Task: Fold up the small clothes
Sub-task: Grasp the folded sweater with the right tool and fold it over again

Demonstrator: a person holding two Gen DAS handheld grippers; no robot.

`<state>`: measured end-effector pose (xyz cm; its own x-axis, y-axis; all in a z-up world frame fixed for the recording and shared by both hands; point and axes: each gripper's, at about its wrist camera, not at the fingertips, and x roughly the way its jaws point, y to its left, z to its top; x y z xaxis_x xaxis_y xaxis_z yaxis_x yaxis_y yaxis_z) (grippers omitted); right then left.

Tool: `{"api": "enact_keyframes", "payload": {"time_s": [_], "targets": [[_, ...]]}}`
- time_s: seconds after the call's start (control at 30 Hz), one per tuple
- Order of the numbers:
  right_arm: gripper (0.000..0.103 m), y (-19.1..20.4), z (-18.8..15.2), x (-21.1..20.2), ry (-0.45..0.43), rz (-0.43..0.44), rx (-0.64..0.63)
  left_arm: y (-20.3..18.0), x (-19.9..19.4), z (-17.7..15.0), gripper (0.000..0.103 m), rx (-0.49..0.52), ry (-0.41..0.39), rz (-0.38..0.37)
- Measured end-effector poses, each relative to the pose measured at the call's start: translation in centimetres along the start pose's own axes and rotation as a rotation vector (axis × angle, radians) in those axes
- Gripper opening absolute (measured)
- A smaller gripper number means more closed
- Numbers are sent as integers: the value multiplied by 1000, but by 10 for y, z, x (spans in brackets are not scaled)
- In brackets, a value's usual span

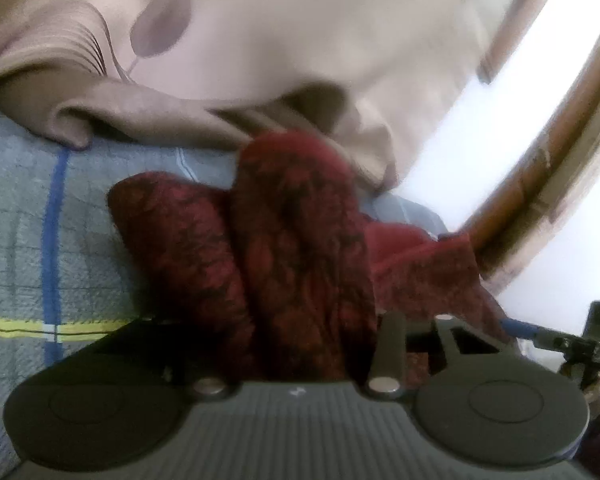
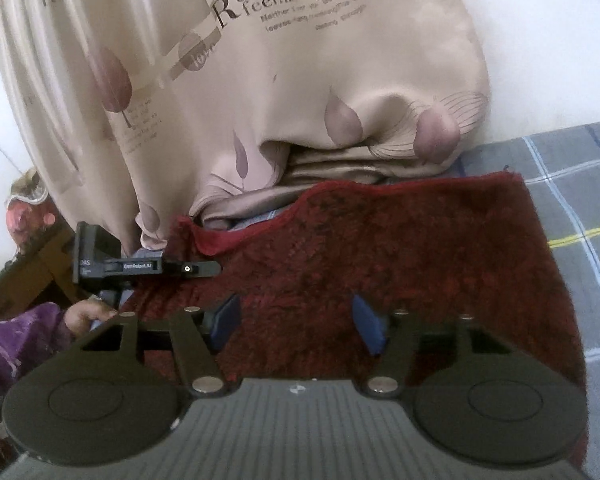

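A dark red fuzzy cloth point(image 2: 400, 248) lies flat on the grey plaid bedsheet point(image 2: 580, 200). My right gripper point(image 2: 296, 320) is open just above its near part, blue pads point(image 2: 366, 324) apart, nothing between them. My left gripper point(image 2: 188, 269) shows at the cloth's left edge, shut on that edge. In the left wrist view the red cloth point(image 1: 292, 248) bunches up in thick folds between the jaws of my left gripper point(image 1: 300, 344), hiding its fingertips. The right gripper point(image 1: 596, 340) shows at that view's right edge.
A beige curtain point(image 2: 300, 80) with leaf prints hangs down onto the bed just behind the cloth. A wooden frame point(image 1: 540, 160) curves along the bed's left side. The plaid sheet point(image 1: 40, 220) extends to the right of the cloth.
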<state>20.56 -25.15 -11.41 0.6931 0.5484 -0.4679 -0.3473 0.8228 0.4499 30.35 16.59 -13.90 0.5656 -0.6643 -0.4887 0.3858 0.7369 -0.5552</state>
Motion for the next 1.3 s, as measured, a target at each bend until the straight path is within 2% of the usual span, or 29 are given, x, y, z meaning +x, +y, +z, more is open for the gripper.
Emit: {"api": "enact_keyframes", "payload": {"time_s": [0.1, 0.2, 0.33, 0.4, 0.53, 0.63, 0.7, 0.73, 0.77, 0.8, 0.83, 0.9, 0.93, 1.03, 1.1, 1.17, 1.2, 1.3], "targets": [[64, -7, -3, -10, -22, 23, 32, -27, -9, 8, 38, -7, -22, 62], [65, -15, -3, -16, -48, 42, 78, -61, -20, 21, 37, -43, -74, 84], [66, -29, -6, -29, -100, 76, 168, -116, -20, 39, 36, -76, -87, 57], [66, -36, -5, -40, -127, 106, 212, -152, -5, 46, 36, -52, -62, 45], [66, -65, -1, -60, -185, 198, 378, -206, 37, 48, 36, -76, 0, 17], [66, -87, -4, -68, -199, 288, 522, -229, 74, 44, 34, -192, 42, 9], [68, -97, -7, -75, -218, 347, 589, -235, 94, 38, 37, -274, 79, -13], [70, -100, -10, -77, -227, 372, 616, -236, 104, 36, 49, -306, 106, -15], [72, -105, -13, -80, -233, 394, 648, -236, 115, 34, 70, -328, 137, -34], [72, -109, -17, -82, -236, 404, 674, -232, 123, 32, 81, -381, 159, -98], [72, -113, -19, -84, -241, 410, 691, -226, 129, 28, 95, -475, 168, -182], [73, -123, -25, -86, -250, 404, 727, -219, 139, 28, 98, -580, 227, -284], [74, -126, -26, -86, -246, 402, 740, -219, 140, 29, 98, -576, 241, -283], [76, -134, -28, -83, -232, 401, 769, -221, 129, 33, 98, -501, 201, -301], [76, -135, -28, -78, -202, 372, 778, -222, 110, 33, 98, -422, 155, -264], [76, -134, -30, -77, -190, 323, 763, -218, 90, 27, 98, -403, 139, -281], [76, -133, -30, -76, -182, 327, 752, -218, 77, 23, 98, -377, 118, -278], [76, -134, -28, -72, -154, 314, 756, -221, 45, 10, 98, -251, 60, -207]]}}
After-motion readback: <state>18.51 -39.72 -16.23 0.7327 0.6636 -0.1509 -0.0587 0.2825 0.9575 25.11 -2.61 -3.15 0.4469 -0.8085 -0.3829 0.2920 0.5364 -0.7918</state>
